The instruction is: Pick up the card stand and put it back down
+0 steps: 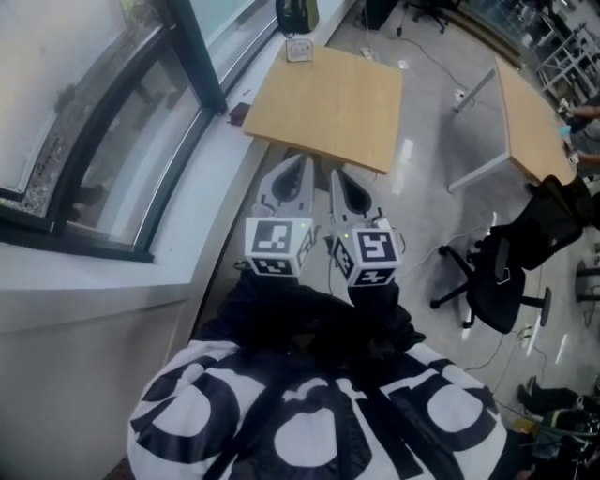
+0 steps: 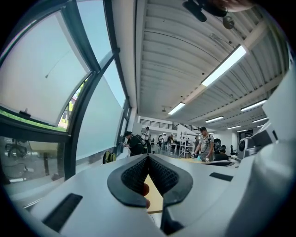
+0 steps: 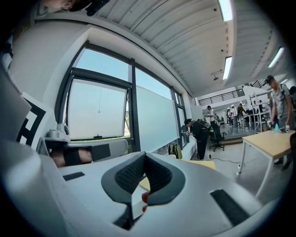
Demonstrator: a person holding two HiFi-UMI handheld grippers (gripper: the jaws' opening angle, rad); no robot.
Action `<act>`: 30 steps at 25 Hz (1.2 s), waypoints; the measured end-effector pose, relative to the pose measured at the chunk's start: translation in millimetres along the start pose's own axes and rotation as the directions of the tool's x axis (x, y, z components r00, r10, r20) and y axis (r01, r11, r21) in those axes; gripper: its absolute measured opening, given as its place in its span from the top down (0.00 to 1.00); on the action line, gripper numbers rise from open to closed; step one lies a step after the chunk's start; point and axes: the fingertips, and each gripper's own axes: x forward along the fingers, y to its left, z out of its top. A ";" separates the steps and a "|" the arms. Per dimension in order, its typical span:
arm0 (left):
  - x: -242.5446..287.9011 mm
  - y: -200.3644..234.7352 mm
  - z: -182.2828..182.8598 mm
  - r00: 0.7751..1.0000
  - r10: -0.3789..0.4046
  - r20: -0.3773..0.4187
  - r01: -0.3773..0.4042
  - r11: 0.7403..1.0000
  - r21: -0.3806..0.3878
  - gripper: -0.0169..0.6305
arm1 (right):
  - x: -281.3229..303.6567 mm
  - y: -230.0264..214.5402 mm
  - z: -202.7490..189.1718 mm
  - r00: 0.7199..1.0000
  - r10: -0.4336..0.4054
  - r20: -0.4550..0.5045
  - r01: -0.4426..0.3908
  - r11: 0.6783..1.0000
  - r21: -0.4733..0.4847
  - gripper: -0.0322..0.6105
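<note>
Black-and-white patterned clothing [image 1: 309,422] fills the bottom of the head view, and just beyond it the left tongs [image 1: 298,169] and right tongs [image 1: 337,180] are held side by side, close together, each with its marker cube towards the person. Both hang over the floor short of the near edge of a wooden surface [image 1: 328,103]. At the far edge of that surface stands a small white item, probably the card stand [image 1: 299,49] (too small to read), well apart from both tongs. A dark bag [image 1: 296,13] sits just behind it, and a black office chair [image 1: 497,272] stands off to the right.

From the left gripper view, the left tongs [image 2: 148,158] are pressed together at the tips with nothing between them; a slice of the wooden surface [image 2: 155,194] shows below the pads.

From the right gripper view, the right tongs [image 3: 144,156] likewise meet at the tips and grip nothing. People [image 3: 200,132] stand by the windows beyond.
</note>
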 end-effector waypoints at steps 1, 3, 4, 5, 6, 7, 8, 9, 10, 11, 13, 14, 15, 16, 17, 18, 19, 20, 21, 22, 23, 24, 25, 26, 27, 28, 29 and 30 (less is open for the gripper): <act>12.0 6.1 2.6 1.000 -0.004 0.003 0.004 1.000 -0.003 0.96 | 11.8 -4.3 3.0 1.000 -0.003 0.001 0.003 1.000 -0.002 0.92; 33.4 20.8 8.8 1.000 -0.010 0.010 0.010 1.000 -0.004 0.96 | 35.3 -9.7 7.3 1.000 -0.007 0.000 0.007 1.000 -0.001 0.92; 43.0 29.0 11.4 1.000 -0.012 0.011 0.012 1.000 -0.003 0.96 | 47.0 -11.4 9.1 1.000 -0.008 0.000 0.008 1.000 -0.001 0.92; 52.3 37.8 13.5 1.000 -0.012 0.011 0.012 1.000 -0.003 0.96 | 58.8 -13.1 11.4 1.000 -0.009 0.000 0.009 1.000 -0.001 0.92; 61.2 46.8 14.8 1.000 -0.011 0.011 0.011 1.000 -0.006 0.96 | 70.7 -14.8 13.9 1.000 -0.011 0.000 0.011 1.000 -0.002 0.92; 69.2 55.6 14.8 1.000 -0.009 0.009 0.009 1.000 -0.012 0.96 | 81.8 -16.6 15.9 1.000 -0.013 -0.001 0.013 1.000 -0.003 0.92; 75.8 63.5 13.0 1.000 -0.007 0.003 0.007 1.000 -0.019 0.96 | 91.2 -18.5 16.9 1.000 -0.015 -0.004 0.015 1.000 -0.003 0.92; 81.2 70.4 9.6 1.000 -0.005 -0.006 0.004 1.000 -0.030 0.96 | 98.7 -20.6 16.6 1.000 -0.019 -0.008 0.019 1.000 -0.001 0.92; 86.1 76.9 5.6 1.000 -0.001 -0.017 0.000 0.999 -0.047 0.96 | 105.2 -23.2 15.0 1.000 -0.024 -0.014 0.024 1.000 0.002 0.92; 91.3 83.3 2.1 1.000 0.003 -0.029 -0.005 0.997 -0.071 0.96 | 111.8 -26.4 12.2 0.999 -0.029 -0.023 0.030 1.000 0.004 0.92; 101.4 94.1 -2.1 0.999 0.003 -0.051 -0.009 0.993 -0.118 0.96 | 126.0 -33.9 6.3 0.998 -0.039 -0.044 0.039 0.999 0.012 0.92; 106.0 97.3 -3.0 0.998 0.001 -0.056 -0.008 0.992 -0.124 0.96 | 132.4 -37.7 4.5 0.998 -0.041 -0.051 0.042 0.999 0.018 0.92; 111.0 100.0 -3.7 0.998 0.001 -0.058 -0.008 0.993 -0.119 0.96 | 138.5 -41.4 3.8 0.998 -0.040 -0.056 0.041 0.999 0.025 0.92; 117.0 103.5 -4.5 0.998 0.006 -0.058 -0.013 0.993 -0.114 0.96 | 145.0 -44.8 4.2 0.998 -0.037 -0.057 0.039 0.999 0.028 0.92; 123.9 108.1 -5.5 0.998 0.015 -0.060 -0.022 0.993 -0.114 0.96 | 152.2 -47.8 5.1 0.998 -0.031 -0.058 0.033 0.999 0.030 0.92; 131.1 113.3 -6.4 0.998 0.026 -0.062 -0.034 0.993 -0.117 0.96 | 159.9 -50.4 6.1 0.998 -0.022 -0.058 0.024 0.999 0.031 0.92; 138.4 118.2 -7.0 0.997 0.037 -0.064 -0.045 0.992 -0.116 0.96 | 168.2 -52.8 7.2 0.998 -0.011 -0.057 0.012 0.999 0.031 0.92; 146.3 122.1 -7.1 0.997 0.047 -0.065 -0.054 0.992 -0.111 0.96 | 177.4 -55.9 8.4 0.999 0.003 -0.054 -0.002 0.999 0.032 0.92; 155.1 125.1 -6.6 0.996 0.056 -0.063 -0.062 0.993 -0.101 0.96 | 187.7 -60.1 10.2 0.999 0.018 -0.049 -0.016 0.999 0.033 0.92; 164.8 127.4 -5.7 0.996 0.063 -0.061 -0.069 0.993 -0.091 0.96 | 198.9 -65.2 12.6 0.999 0.032 -0.044 -0.030 0.999 0.034 0.92; 175.3 129.3 -4.5 0.996 0.070 -0.060 -0.075 0.994 -0.080 0.96 | 210.2 -70.8 16.0 0.998 0.044 -0.038 -0.042 0.998 0.035 0.92; 186.3 130.9 -2.8 0.995 0.076 -0.059 -0.080 0.994 -0.068 0.96 | 220.7 -76.3 20.9 0.998 0.056 -0.031 -0.055 0.998 0.035 0.92; 197.8 132.6 0.0 0.995 0.083 -0.057 -0.086 0.995 -0.057 0.96 | 230.5 -81.2 27.7 0.997 0.070 -0.020 -0.070 0.997 0.033 0.92; 209.4 134.8 3.7 0.995 0.091 -0.051 -0.093 0.995 -0.046 0.96 | 239.7 -85.7 35.5 0.996 0.086 -0.007 -0.086 0.996 0.028 0.92; 220.8 137.2 7.4 0.994 0.101 -0.044 -0.103 0.994 -0.035 0.96 | 248.6 -90.8 43.2 0.995 0.100 0.008 -0.100 0.995 0.021 0.92; 231.4 139.2 10.3 0.993 0.112 -0.037 -0.113 0.993 -0.018 0.96 | 257.0 -97.2 49.5 0.994 0.108 0.021 -0.108 0.994 0.018 0.92; 241.3 140.0 12.1 0.992 0.119 -0.032 -0.119 0.993 0.005 0.96 | 265.0 -105.2 53.8 0.993 0.110 0.031 -0.111 0.994 0.021 0.92; 250.4 139.3 13.2 0.992 0.122 -0.026 -0.121 0.992 0.030 0.96 | 272.6 -114.2 56.1 0.993 0.111 0.037 -0.112 0.993 0.026 0.92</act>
